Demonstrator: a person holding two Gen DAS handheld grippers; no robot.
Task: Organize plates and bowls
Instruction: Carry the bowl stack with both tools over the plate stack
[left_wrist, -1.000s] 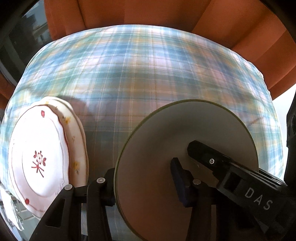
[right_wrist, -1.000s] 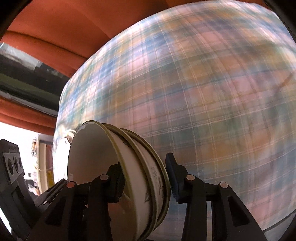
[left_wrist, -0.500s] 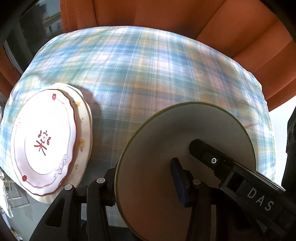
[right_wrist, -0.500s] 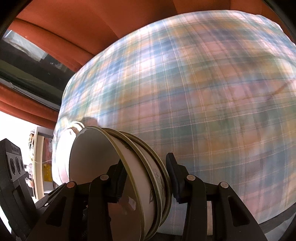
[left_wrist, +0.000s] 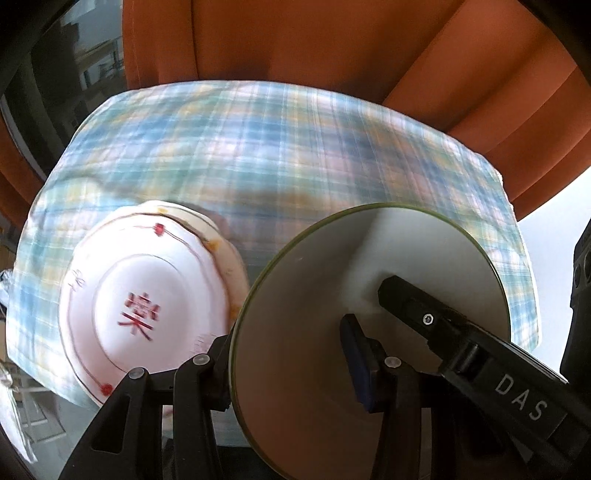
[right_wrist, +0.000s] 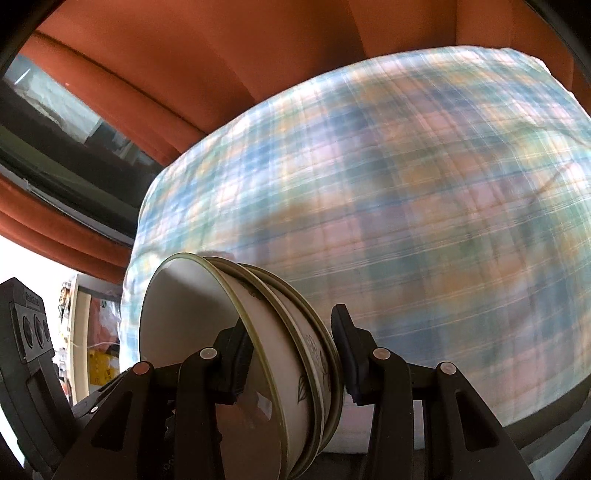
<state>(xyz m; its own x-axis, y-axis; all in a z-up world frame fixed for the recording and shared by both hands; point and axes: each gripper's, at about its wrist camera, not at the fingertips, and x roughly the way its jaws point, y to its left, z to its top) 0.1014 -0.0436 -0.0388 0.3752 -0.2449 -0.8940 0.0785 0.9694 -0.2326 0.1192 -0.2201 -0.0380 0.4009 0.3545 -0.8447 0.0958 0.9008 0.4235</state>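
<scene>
The black left gripper (left_wrist: 291, 354) is clamping the green-rimmed glossy ceramic bowl stack (left_wrist: 369, 295); at nine o'clock, scalloped white red-motif plates (left_wrist: 147, 295) are resting on plaid cloth (left_wrist: 295, 147). The black right gripper (right_wrist: 291, 354) is gripping that stack's (right_wrist: 229, 332) rims.

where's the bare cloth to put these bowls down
The plaid tablecloth lies bare across its far half up to the orange curtains, and over the whole stretch right of the stacked plates. The crowded part is the near left corner, where those plates sit close beside the green-rimmed bowls that both tongs grip.
</scene>
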